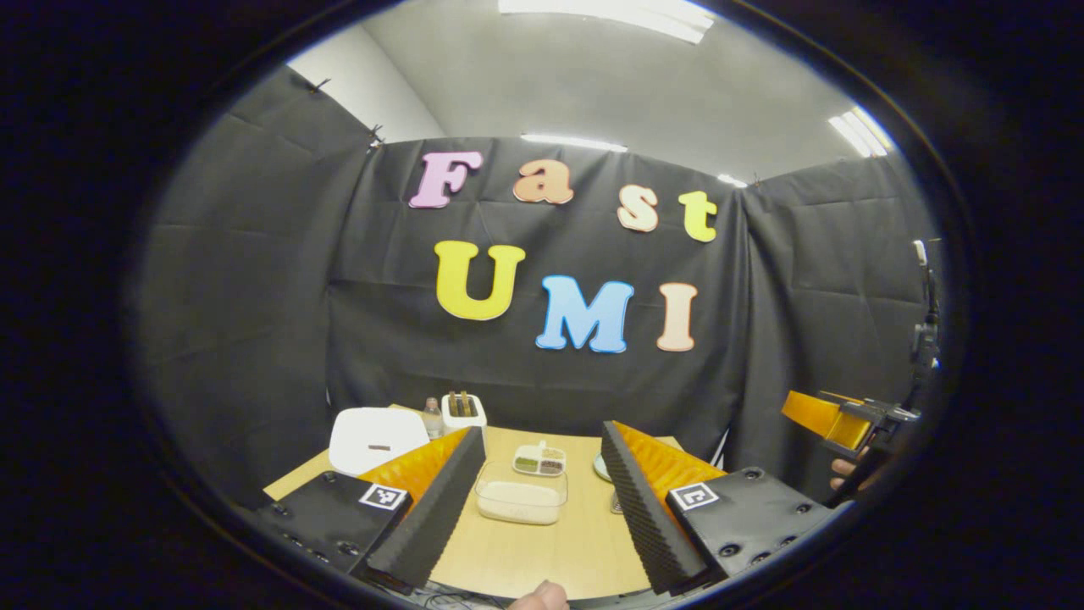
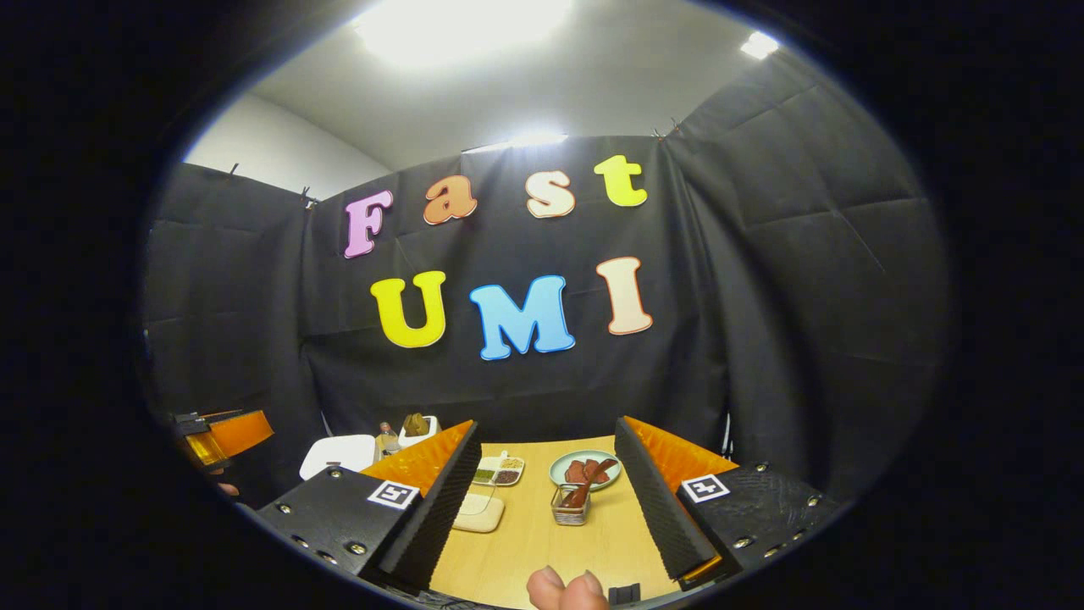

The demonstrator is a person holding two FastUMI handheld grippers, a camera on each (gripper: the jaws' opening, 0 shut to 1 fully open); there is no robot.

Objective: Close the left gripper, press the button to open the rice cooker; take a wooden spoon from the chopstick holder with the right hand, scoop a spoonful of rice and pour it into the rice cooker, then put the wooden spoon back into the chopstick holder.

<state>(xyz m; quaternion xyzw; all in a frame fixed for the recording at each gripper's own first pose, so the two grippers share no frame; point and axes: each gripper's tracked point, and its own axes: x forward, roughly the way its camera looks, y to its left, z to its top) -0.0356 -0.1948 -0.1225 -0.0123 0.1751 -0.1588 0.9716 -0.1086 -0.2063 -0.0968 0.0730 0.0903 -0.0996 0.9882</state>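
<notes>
**Both grippers spread above the counter**

The left gripper (image 1: 542, 500) hangs open; the white rice cooker (image 1: 377, 439) sits ahead to its left. The right gripper (image 2: 546, 500) is open too, with the wooden spoon (image 2: 584, 490) standing in the chopstick holder (image 2: 571, 507) between its fingers, farther off on the counter (image 2: 542, 542).

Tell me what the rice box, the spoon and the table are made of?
The rice box looks like clear plastic: you can see the pale rice through its walls. The spoon in the holder looks like brown wood, with a dull finish. The table looks like light wood or wood-look board, smooth.
</notes>
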